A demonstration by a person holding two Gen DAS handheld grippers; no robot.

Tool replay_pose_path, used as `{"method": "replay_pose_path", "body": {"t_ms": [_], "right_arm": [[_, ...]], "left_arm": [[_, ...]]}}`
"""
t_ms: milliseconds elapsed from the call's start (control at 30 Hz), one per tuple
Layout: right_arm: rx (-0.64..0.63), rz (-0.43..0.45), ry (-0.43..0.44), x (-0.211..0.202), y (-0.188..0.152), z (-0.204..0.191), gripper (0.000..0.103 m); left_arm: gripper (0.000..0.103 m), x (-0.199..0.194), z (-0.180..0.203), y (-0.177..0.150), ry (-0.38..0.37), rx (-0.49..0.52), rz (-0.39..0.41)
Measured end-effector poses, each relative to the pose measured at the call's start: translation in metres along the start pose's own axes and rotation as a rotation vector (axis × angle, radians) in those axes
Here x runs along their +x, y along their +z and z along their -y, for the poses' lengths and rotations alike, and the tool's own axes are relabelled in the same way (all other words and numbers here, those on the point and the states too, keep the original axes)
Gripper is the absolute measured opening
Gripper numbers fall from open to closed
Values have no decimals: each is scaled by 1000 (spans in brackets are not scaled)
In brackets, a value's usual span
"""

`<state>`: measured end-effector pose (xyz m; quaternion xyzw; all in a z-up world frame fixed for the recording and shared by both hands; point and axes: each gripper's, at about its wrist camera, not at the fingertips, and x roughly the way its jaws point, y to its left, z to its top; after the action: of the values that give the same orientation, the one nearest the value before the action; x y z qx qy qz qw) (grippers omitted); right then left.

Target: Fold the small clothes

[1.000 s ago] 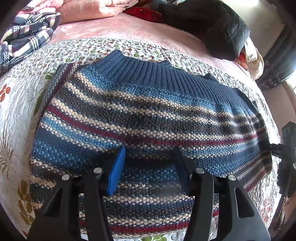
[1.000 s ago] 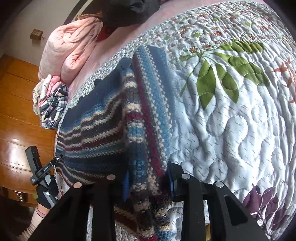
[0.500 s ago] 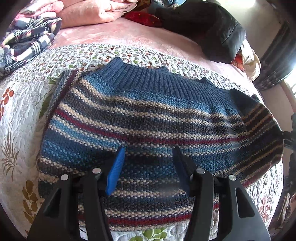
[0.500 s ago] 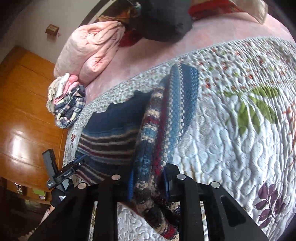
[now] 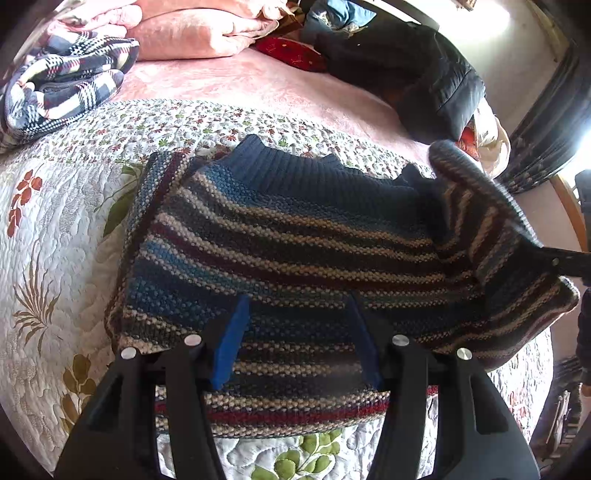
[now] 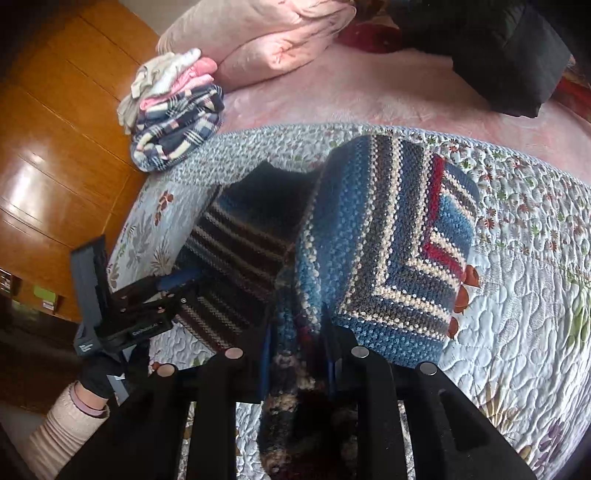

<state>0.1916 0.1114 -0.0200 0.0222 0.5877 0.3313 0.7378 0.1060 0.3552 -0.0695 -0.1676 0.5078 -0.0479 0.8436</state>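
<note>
Quilted bed (image 5: 55,229) under my jaws: right gripper (image 6: 297,363) clamped on sweater (image 5: 295,236) side, lifting it to fold inward, left gripper (image 5: 295,343) jaws apart over the hem between them.

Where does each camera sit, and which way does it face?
Left wrist: on the left gripper, low over the sweater, facing the pink bedding; only its own fingers show.
Right wrist: on the right gripper, shut on the sweater's lifted side, facing the wardrobe; the left hand shows.
Shared: sweater, quilt, plaid clothes.
</note>
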Motion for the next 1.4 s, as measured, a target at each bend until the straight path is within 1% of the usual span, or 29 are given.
{"method": "replay_pose_path", "body": {"t_ms": [67, 233, 333, 367, 500, 600, 633, 700, 767, 800, 900, 1000, 1033, 1200, 1400], "right_arm": [[-3, -21, -23, 11, -2, -2, 22], [6, -48, -32, 29, -8, 1, 23], [14, -71, -30, 41, -11, 3, 26], [22, -78, -22, 43, -12, 5, 29], [56, -89, 20, 53, -12, 6, 34], [63, -84, 57, 52, -11, 6, 42], [68, -78, 74, 49, -11, 5, 45], [94, -53, 122, 37, -11, 8, 47], [128, -23, 156, 22, -13, 16, 48], [138, -4, 159, 13, -14, 20, 48], [162, 38, 116, -8, -18, 35, 48], [180, 70, 41, -25, -27, 56, 49], [188, 74, 28, -27, -30, 62, 49], [246, 71, -12, -27, -53, 100, 49], [283, 51, -12, -16, -83, 126, 49]], "left_arm": [[54, -2, -2, -1, -6, -4, 2], [54, -4, -3, 0, -17, -7, 5], [54, -5, -5, 2, -44, -28, 0], [54, -4, -6, 3, -58, -39, -4], [54, -4, -2, 7, -109, -66, -14], [54, -1, 3, 9, -158, -93, -27], [54, 1, 5, 11, -176, -102, -33], [54, 5, 12, 13, -213, -115, -50], [54, 10, 19, 14, -242, -124, -65], [54, 12, 23, 15, -262, -130, -73], [56, 22, 35, 18, -310, -147, -100], [57, 33, 46, 20, -337, -156, -129], [57, 38, 49, 20, -342, -161, -140], [57, 55, 62, 20, -383, -199, -173], [57, 68, 75, 24, -390, -206, -188]]}}
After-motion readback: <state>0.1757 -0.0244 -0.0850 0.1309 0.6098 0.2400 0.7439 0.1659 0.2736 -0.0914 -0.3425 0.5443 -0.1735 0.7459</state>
